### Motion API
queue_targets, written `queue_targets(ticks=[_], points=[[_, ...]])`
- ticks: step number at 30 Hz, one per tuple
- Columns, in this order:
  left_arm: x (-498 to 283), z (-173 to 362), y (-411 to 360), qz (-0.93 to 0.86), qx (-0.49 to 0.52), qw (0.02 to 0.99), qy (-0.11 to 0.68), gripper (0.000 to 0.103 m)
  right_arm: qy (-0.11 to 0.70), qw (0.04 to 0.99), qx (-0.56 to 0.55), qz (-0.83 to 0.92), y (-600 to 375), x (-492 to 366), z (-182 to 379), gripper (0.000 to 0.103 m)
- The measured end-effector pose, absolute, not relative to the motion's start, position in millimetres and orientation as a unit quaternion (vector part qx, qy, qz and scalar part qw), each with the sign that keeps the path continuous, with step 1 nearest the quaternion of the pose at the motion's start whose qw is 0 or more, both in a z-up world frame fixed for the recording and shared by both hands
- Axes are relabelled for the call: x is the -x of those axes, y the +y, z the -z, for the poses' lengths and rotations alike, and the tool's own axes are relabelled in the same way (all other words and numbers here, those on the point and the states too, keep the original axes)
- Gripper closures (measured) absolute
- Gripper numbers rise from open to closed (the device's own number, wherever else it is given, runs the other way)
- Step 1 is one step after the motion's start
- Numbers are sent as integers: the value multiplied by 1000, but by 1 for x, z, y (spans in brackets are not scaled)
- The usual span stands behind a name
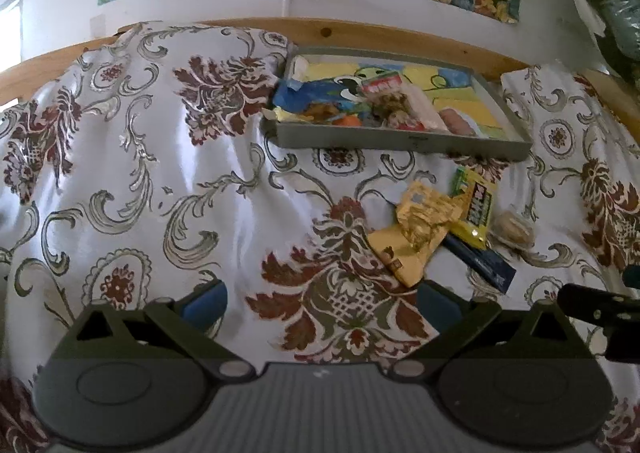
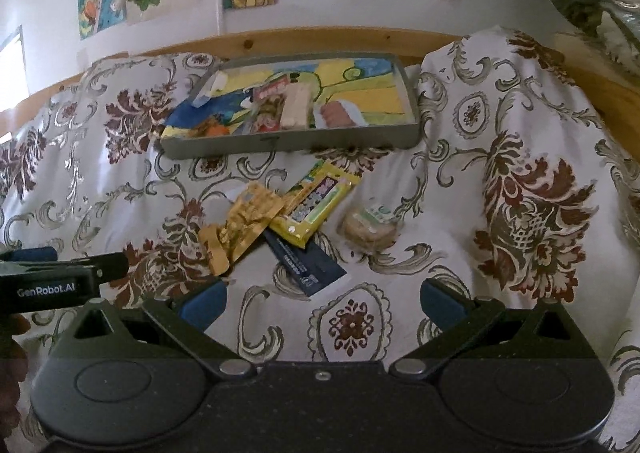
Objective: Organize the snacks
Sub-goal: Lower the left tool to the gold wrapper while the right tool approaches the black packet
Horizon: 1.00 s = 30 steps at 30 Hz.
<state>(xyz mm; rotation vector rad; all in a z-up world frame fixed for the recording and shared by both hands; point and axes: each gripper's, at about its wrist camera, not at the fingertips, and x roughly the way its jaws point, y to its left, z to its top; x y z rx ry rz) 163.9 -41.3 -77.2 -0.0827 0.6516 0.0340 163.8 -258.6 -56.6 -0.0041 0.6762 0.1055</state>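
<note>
**Snacks still waiting outside the tray**

Snacks lie in a small pile on the flowery bed cover (image 1: 168, 181). From the left wrist view, a gold packet (image 1: 416, 229) sits beside a yellow packet (image 1: 474, 209), which lies over a dark blue bar (image 1: 486, 263). A round biscuit pack (image 1: 512, 231) rests just to their right. Behind them is the grey tray (image 1: 400, 143), already holding some snacks. The left tongs (image 1: 322, 303) are wide open and hold nothing.

From the right wrist view, the same pile sits between the tongs and the tray (image 2: 288, 143). The right tongs (image 2: 320, 303) are also wide open and empty. The dark blue bar (image 2: 308, 265) is nearest.

I think a good next step is picking the top yellow packet (image 2: 312, 205) first, so the others do not slide. Grab it by an edge, squeeze gently, and put it in a bare part of the tray.
</note>
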Motion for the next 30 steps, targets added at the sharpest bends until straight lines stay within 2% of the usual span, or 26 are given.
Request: queue_targets(ticks=[18, 30], points=[[-177, 71, -41, -14, 57, 946, 318, 0, 324, 943, -22, -67, -262, -173, 53, 1], [-226, 69, -35, 30, 67, 936, 344, 0, 295, 952, -13, -77, -269, -187, 49, 1]])
